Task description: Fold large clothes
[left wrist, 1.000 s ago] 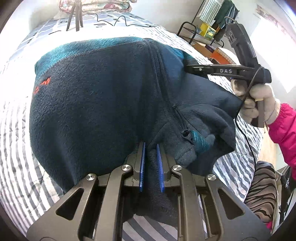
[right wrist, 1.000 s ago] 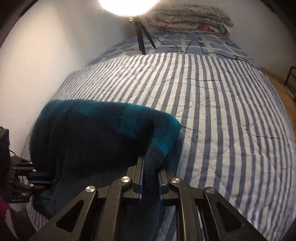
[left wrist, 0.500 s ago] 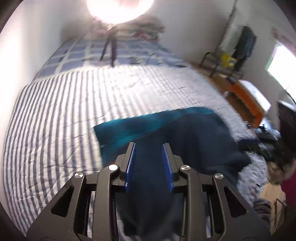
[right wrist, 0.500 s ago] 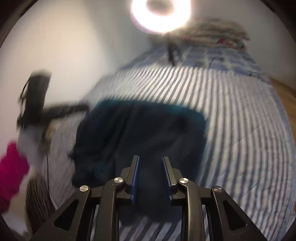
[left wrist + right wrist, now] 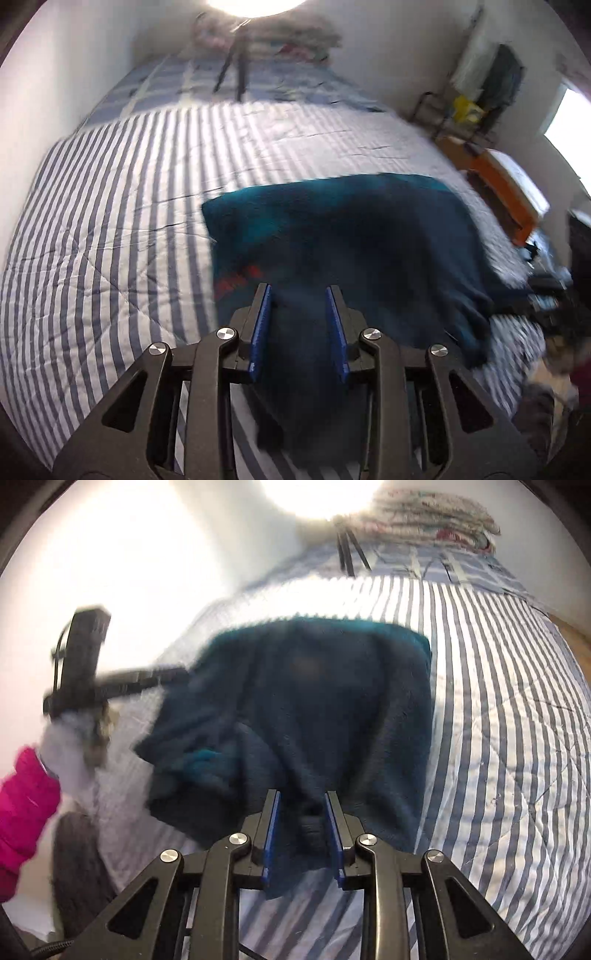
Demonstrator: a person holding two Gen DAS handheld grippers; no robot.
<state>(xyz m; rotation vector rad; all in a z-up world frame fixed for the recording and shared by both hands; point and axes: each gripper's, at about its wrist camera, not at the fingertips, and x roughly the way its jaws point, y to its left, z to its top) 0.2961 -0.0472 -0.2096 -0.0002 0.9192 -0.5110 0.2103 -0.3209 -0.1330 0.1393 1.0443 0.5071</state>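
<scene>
A dark navy fleece jacket [image 5: 351, 229] with a teal band along its far edge and red lettering [image 5: 236, 280] lies folded on the striped bedspread [image 5: 110, 221]. My left gripper [image 5: 297, 291] hovers above its near edge, open, the blue pads apart and pressing on nothing. My right gripper [image 5: 303, 795] hangs over the same jacket [image 5: 332, 686], also open with only fabric below it. In the right wrist view the left gripper [image 5: 177, 674] shows blurred at the jacket's left side, held by a gloved hand [image 5: 66, 738] in a pink sleeve [image 5: 26, 805].
A ring-light tripod [image 5: 236, 70] stands on the bed's far end before stacked floral bedding [image 5: 295, 37]. A clothes rack [image 5: 491, 85] and an orange piece of furniture [image 5: 509, 192] stand past the bed's right side. A white wall [image 5: 110, 554] runs along the other side.
Both grippers were shut on folds of the jacket; they have let go, their jaws have parted, and they have drawn back and up. The jacket now lies flat on the bed.
</scene>
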